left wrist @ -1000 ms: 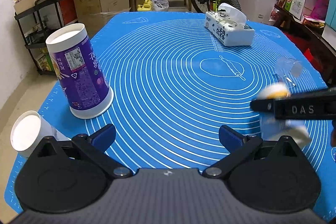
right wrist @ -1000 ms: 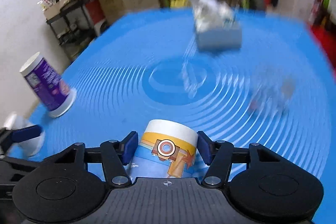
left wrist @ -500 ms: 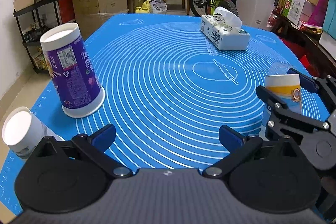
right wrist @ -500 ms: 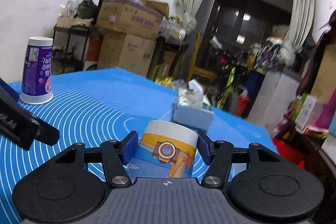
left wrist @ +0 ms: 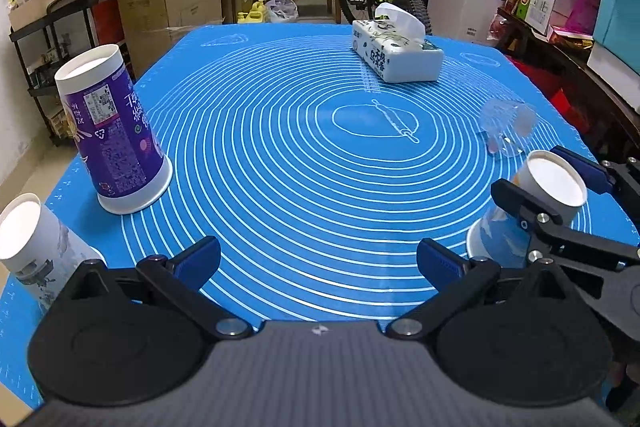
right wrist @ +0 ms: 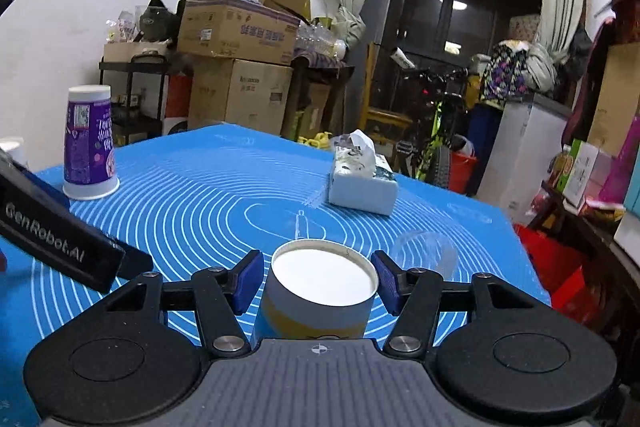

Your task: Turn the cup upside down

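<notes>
Right claw (right wrist: 318,283) straddles the cup (right wrist: 320,291), one blue pad at 9 o'clock of the cup wall, the other at 3 o'clock. A sliver of gap shows on each side in the right wrist view, so the pads look spread just off the paper, no longer pinching; whether either one brushes the wall is not resolvable.

Cup is inverted: white flat base up, wide rim down on the blue mat (left wrist: 300,155) that covers the tabletop. From the left wrist view the cup (left wrist: 536,203) sits at roughly 3 o'clock of the mat centre, near the right edge. Its long axis reads tilted there, base leaning away from the left claw; fisheye bend may account for some of that. Rim contact with the mat is partly hidden by the claw linkage.

Left claw (left wrist: 318,259) wide apart, holding nothing, low over the near edge. The right one is plainly the nearer; the left is well apart from the cup.

Other items: purple cup (left wrist: 114,135) inverted at 9 o'clock, white cup (left wrist: 36,247) at 8 o'clock off the left claw, tissue pack (left wrist: 396,55) at 1 o'clock, clear plastic cup (left wrist: 506,131) on its side just beyond the task cup.

Judgement: flip looks essentially done; remaining move is a straight backward withdrawal along the claw axis, keeping both pads off the wall so the light cup does not tip
</notes>
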A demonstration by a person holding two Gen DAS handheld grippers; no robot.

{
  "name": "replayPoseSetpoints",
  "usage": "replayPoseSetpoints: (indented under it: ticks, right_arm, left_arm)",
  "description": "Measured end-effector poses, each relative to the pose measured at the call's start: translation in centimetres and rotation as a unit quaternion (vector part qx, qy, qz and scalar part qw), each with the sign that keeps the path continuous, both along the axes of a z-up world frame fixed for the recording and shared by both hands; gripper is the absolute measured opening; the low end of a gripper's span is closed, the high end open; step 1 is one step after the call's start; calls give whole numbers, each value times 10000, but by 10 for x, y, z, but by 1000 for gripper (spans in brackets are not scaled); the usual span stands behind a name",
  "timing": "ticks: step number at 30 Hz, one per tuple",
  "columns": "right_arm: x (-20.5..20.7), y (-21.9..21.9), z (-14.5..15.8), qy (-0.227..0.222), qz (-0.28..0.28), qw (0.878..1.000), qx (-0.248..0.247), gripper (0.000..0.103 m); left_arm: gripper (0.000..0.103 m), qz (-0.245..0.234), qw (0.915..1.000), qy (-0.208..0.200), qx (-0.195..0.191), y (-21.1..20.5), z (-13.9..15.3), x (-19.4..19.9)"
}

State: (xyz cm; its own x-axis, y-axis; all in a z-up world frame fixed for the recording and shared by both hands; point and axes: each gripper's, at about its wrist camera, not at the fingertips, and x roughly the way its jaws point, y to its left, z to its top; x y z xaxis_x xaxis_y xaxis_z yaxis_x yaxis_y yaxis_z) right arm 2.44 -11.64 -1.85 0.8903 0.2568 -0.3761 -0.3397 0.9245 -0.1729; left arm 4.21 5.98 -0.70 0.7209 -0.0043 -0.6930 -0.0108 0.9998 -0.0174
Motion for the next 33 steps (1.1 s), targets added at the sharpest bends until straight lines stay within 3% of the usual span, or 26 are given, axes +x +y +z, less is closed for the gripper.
replayPoseSetpoints:
  ticks: [6,19,33]
  right_arm:
    - [-21,-23,13,154,-191,9992,323,83]
    - [-82,-92,30,894,-814,9893,817,83]
    - [-100,-93,26,1195,-762,9878,637,83]
  left_arm:
    - [103,-45,9998,-81,-149,-6,6,-17]
    - [103,-492,9985,-209,-124,-43,11,-65]
    - [103,-708,9975,-2,32,-61,0,-84]
